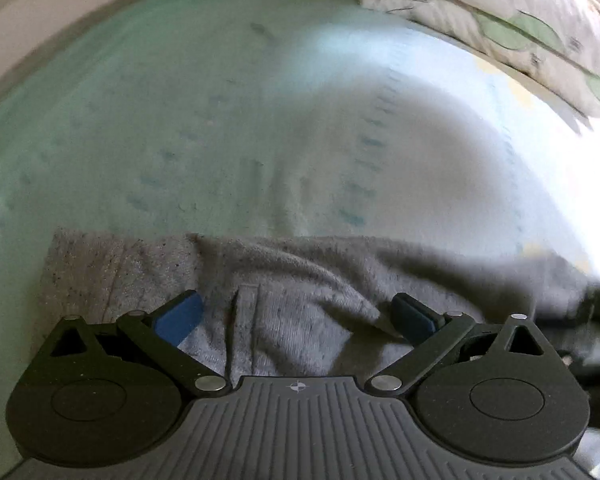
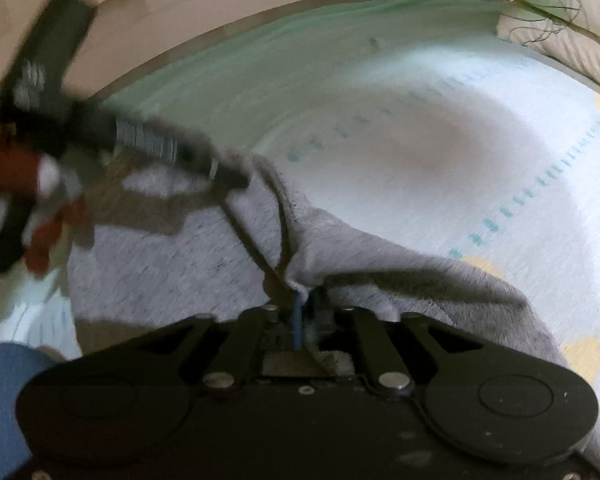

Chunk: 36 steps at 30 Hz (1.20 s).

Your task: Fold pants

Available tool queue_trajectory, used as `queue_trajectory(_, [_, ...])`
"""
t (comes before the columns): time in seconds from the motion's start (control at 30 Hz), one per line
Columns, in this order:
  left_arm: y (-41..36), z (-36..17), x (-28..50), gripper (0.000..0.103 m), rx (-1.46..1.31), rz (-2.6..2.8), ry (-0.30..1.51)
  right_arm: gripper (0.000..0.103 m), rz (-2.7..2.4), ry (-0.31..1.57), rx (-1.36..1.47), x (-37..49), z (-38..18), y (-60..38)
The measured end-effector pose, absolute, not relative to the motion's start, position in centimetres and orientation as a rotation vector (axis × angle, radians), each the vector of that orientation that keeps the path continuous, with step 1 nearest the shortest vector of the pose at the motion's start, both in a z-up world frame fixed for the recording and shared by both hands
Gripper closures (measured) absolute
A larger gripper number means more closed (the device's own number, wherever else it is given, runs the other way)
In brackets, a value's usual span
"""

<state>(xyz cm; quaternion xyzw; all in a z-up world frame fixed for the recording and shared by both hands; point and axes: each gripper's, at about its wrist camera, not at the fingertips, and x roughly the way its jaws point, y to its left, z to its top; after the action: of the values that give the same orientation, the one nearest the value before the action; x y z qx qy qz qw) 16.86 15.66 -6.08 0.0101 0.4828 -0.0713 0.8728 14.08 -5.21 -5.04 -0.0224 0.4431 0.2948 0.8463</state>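
Left gripper (image 1: 298,316) spread wide above grey pants (image 1: 300,276) on bed (image 1: 220,140); right gripper (image 2: 304,300) pinching pants edge.

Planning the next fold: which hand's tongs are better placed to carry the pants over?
Right. The right tongs are shut on a bunched edge of the grey pants. The left tongs are open over the fabric, gripping nothing yet.
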Motion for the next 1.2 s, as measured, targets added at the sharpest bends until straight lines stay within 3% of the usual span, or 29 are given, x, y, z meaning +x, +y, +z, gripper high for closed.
queue_trajectory(0.03, [15.5, -6.0, 16.5, 0.001, 0.043, -0.152, 1.009, 0.056, 0.619, 0.929, -0.035, 14.1, -4.8, -5.4])
queue_trajectory(0.1, [15.4, -5.9, 16.0, 0.001, 0.053, -0.157, 1.006, 0.044, 0.623, 0.915, -0.010, 14.6, -4.7, -5.4])
queue_trajectory(0.47, [16.9, -5.2, 13.5, 0.001, 0.011, -0.148, 0.975, 0.044, 0.628, 0.902, 0.090, 18.9, -3.9, -6.1])
queue_trajectory(0.57, [17.2, -5.7, 12.6, 0.001, 0.037, -0.136, 0.984, 0.052, 0.621, 0.919, 0.135, 19.6, -3.8, -6.7])
queue_trajectory(0.67, [17.3, -5.8, 12.0, 0.001, 0.048, -0.142, 0.983, 0.066, 0.607, 0.936, 0.153, 20.0, -3.9, -7.1])
queue_trajectory(0.7, [17.3, -5.9, 12.0, 0.001, 0.046, -0.143, 0.982, 0.075, 0.601, 0.943, 0.160, 20.2, -3.9, -7.1])
queue_trajectory(0.73, [17.4, -5.9, 12.0, 0.001, 0.042, -0.144, 0.982, 0.093, 0.593, 0.952, 0.166, 20.5, -4.1, -7.2])
queue_trajectory(0.77, [17.5, -6.0, 11.9, 0.001, 0.033, -0.144, 0.984, 0.099, 0.575, 0.968, 0.162, 20.7, -4.3, -7.2])
queue_trajectory(0.87, [17.6, -6.2, 11.5, 0.001, 0.029, -0.157, 0.994, 0.100, 0.510, 0.923, 0.155, 21.5, -3.7, -7.7])
queue_trajectory(0.97, [17.4, -6.5, 10.4, 0.001, 0.101, -0.196, 0.993, 0.101, 0.450, 0.978, 0.297, 24.1, -4.9, -9.0])
queue_trajectory(1.2, [17.5, -6.5, 8.8, 0.001, 0.128, -0.195, 0.978, 0.101, 0.417, 1.021, 0.329, 25.0, -6.8, -9.0])
